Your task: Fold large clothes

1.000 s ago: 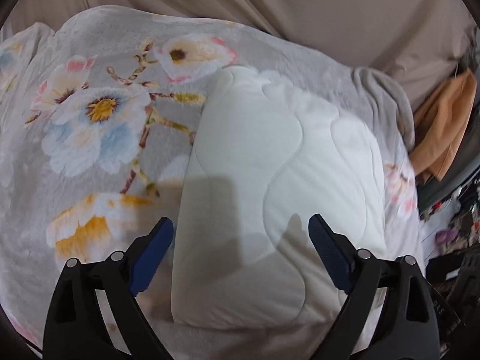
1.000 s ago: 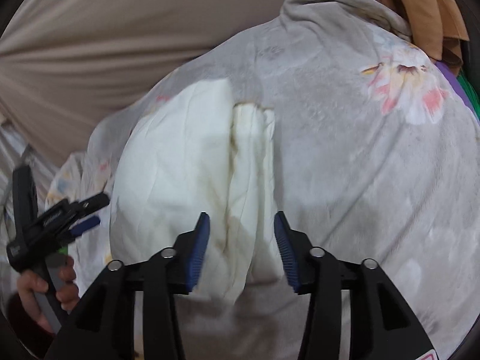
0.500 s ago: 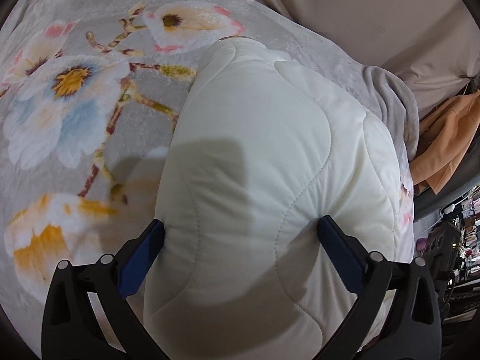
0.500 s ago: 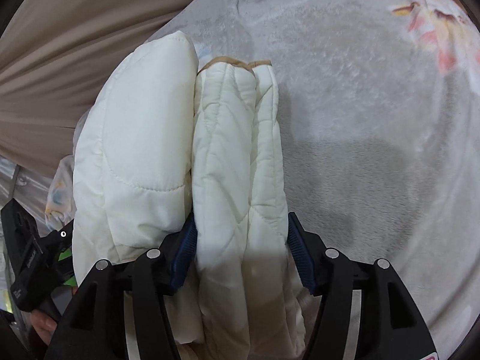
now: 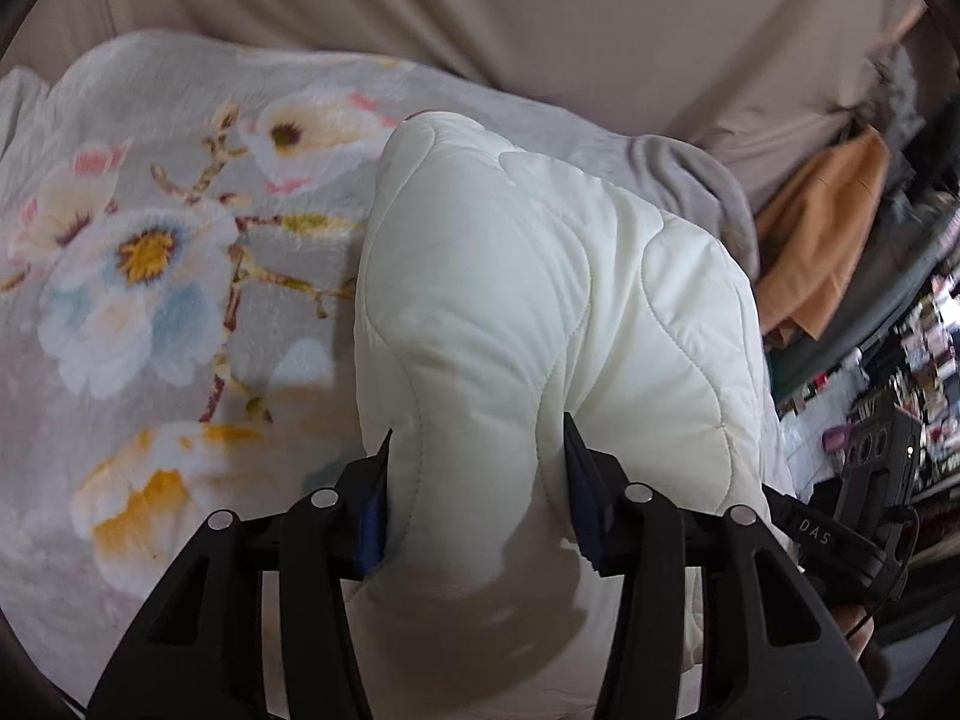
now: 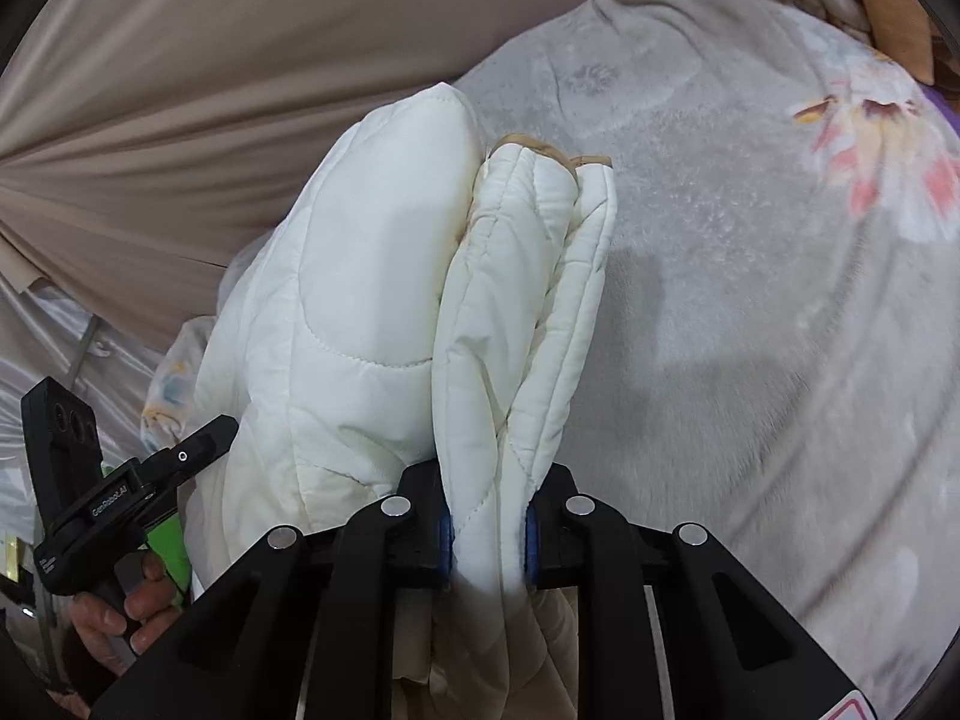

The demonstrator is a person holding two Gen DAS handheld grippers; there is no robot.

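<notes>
Both my claws are clenched on the folded white quilted garment (image 5: 540,312), left claw (image 5: 477,498) on its bulk, right claw (image 6: 486,531) on the layered edge, over the floral blanket (image 5: 150,276). Folding seems done, though its underside is hidden; next, lift together, keeping layers aligned.

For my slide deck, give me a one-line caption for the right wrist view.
Right tongs shut on the folded white quilted garment over the grey floral blanket.

The folded garment (image 5: 540,312) lies on the blanket (image 5: 150,276), curtain (image 5: 540,12) behind.
</notes>
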